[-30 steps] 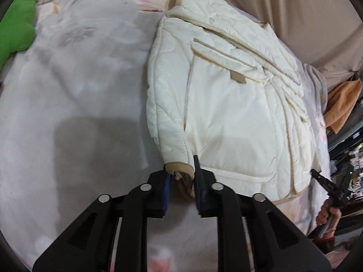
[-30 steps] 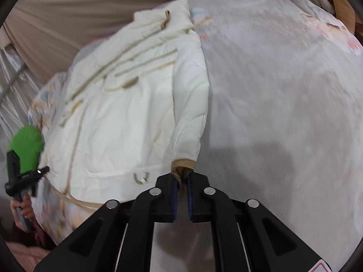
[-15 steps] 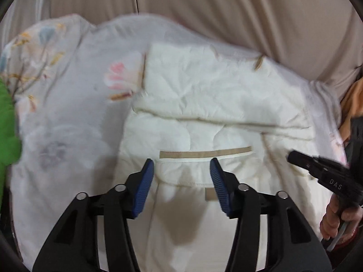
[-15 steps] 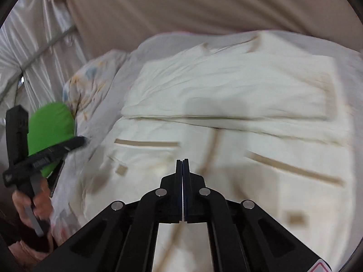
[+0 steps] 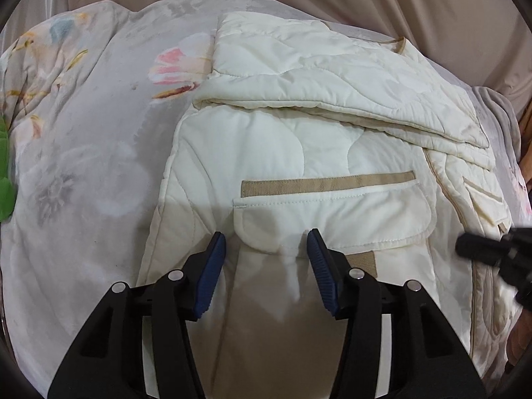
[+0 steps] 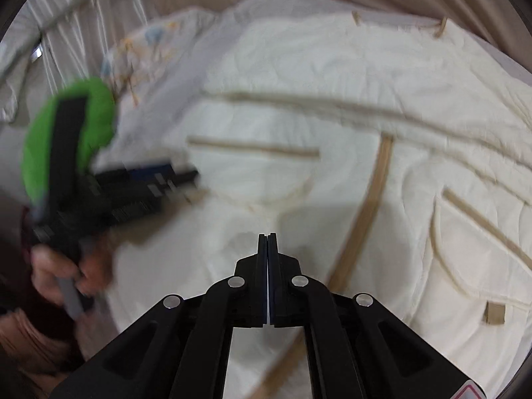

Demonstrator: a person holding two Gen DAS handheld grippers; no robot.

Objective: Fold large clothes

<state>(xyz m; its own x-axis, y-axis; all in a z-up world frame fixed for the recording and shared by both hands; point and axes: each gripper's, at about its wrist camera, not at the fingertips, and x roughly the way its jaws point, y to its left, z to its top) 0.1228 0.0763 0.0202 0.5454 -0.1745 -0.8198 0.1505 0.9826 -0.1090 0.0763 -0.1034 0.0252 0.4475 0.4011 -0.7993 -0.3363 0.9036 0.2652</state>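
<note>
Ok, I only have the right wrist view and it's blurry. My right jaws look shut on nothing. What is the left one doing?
Observer: The left gripper has its jaws wide open, empty, over the jacket.
Operator: Over which part?
Observer: A flapped pocket with a tan strip above it.
Operator: Are the sleeves folded in?
Observer: A padded part lies folded across the jacket's far end; I cannot tell whether it is a sleeve.
Operator: What's under the jacket?
Observer: A pale bedsheet with a pink flower print.
</note>
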